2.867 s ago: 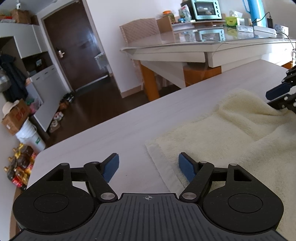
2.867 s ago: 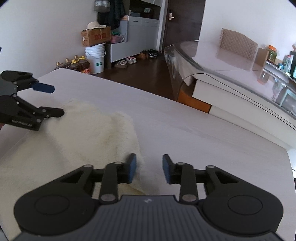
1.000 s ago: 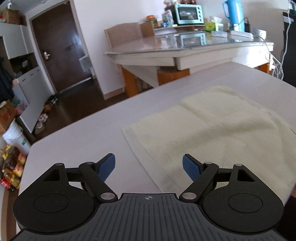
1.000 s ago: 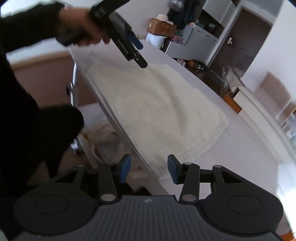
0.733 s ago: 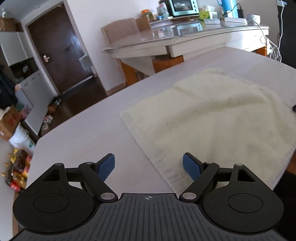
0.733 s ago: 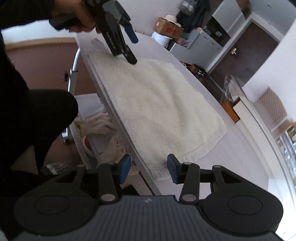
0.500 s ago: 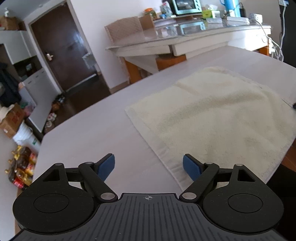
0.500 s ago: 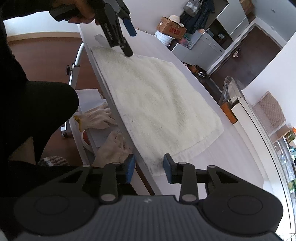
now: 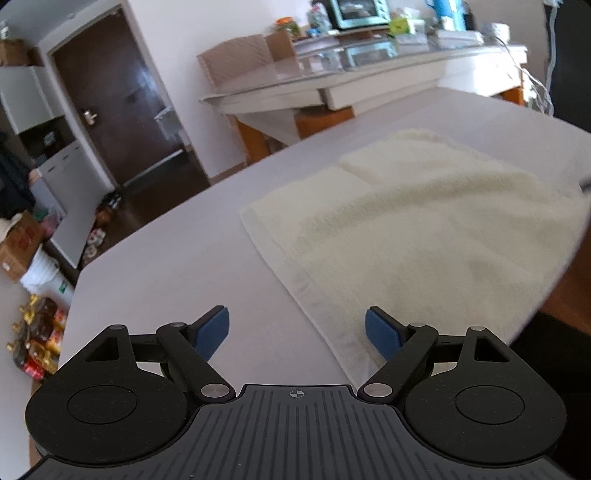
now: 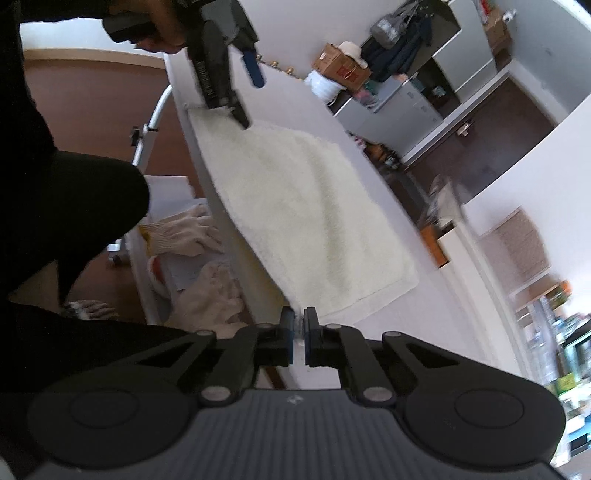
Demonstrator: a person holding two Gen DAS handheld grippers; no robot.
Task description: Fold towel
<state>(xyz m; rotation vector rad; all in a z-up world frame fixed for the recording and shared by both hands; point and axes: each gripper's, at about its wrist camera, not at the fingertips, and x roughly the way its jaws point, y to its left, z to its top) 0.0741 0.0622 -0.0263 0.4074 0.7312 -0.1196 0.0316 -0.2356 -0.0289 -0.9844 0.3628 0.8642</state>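
Note:
A cream towel (image 9: 417, 225) lies spread flat on the white table (image 9: 177, 273), its near edge along the table's front edge. My left gripper (image 9: 297, 332) is open over the towel's near left corner, one pad above the towel hem and one above bare table. It also shows in the right wrist view (image 10: 236, 92), held by a hand above the towel's far corner. My right gripper (image 10: 299, 328) has its jaws closed at the towel's (image 10: 303, 218) near corner by the table edge; the corner seems pinched between the pads.
A second table (image 9: 369, 85) with a toaster oven (image 9: 354, 13) stands behind. White gloves (image 10: 184, 232) lie on a shelf under the table edge. The person's dark leg (image 10: 66, 206) is close by. A door (image 9: 122, 118), boxes and bottles (image 9: 37, 339) are at left.
The right gripper has closed from open and tilted down to the towel's corner at the table edge. The left gripper has shifted slightly toward the towel's near left corner, still open.

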